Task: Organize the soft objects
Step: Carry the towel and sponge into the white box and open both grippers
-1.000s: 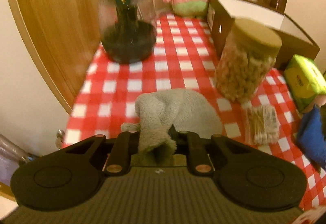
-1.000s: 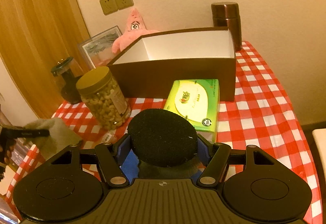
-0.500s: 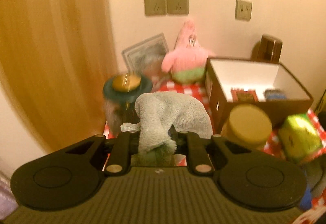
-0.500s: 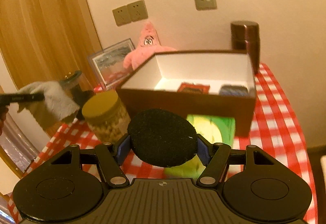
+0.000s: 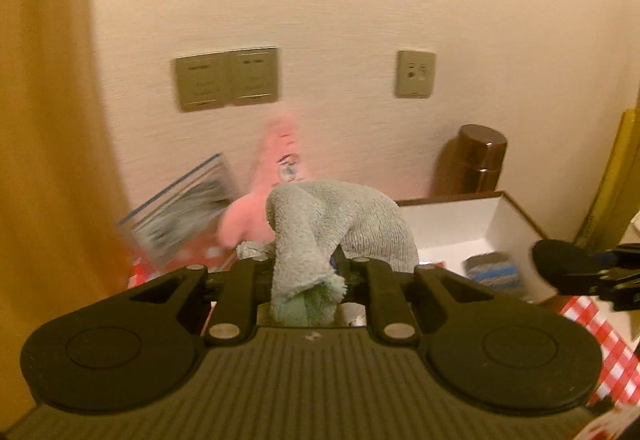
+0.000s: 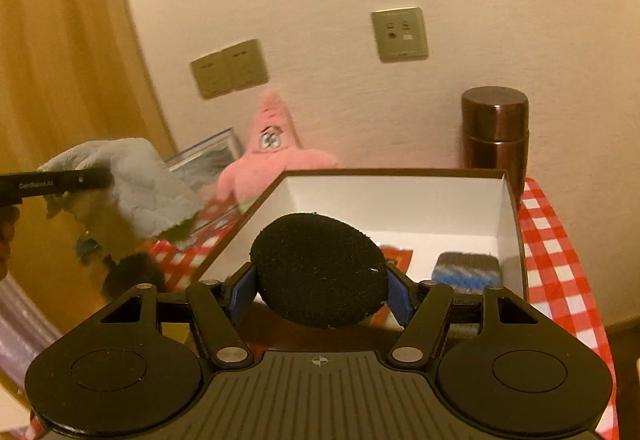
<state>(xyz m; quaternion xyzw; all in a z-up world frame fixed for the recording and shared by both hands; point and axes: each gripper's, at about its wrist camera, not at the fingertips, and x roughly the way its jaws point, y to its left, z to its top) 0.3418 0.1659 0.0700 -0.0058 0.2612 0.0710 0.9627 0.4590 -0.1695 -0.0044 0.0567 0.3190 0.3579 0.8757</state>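
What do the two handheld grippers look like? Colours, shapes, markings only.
Both alike: matte black, ribbed body with a small crosshair mark, two round discs at the sides, black linkage arms with silver pivot pins. The right gripper has blue finger pads. The left gripper carries small white lettering on a finger. No cables visible.

A table with a red-white checked cloth (image 6: 560, 280) carries an open box (image 6: 400, 200), a brown canister (image 6: 495, 136) and a pink plush (image 6: 276, 156).

The left claw (image 5: 306, 272) points slightly downward, its jaws pinched nearly together on a grey cloth (image 5: 336, 224); the right claw (image 6: 320, 286) tilts likewise, jaws spread wide, clamping a black round pad (image 6: 318, 268).
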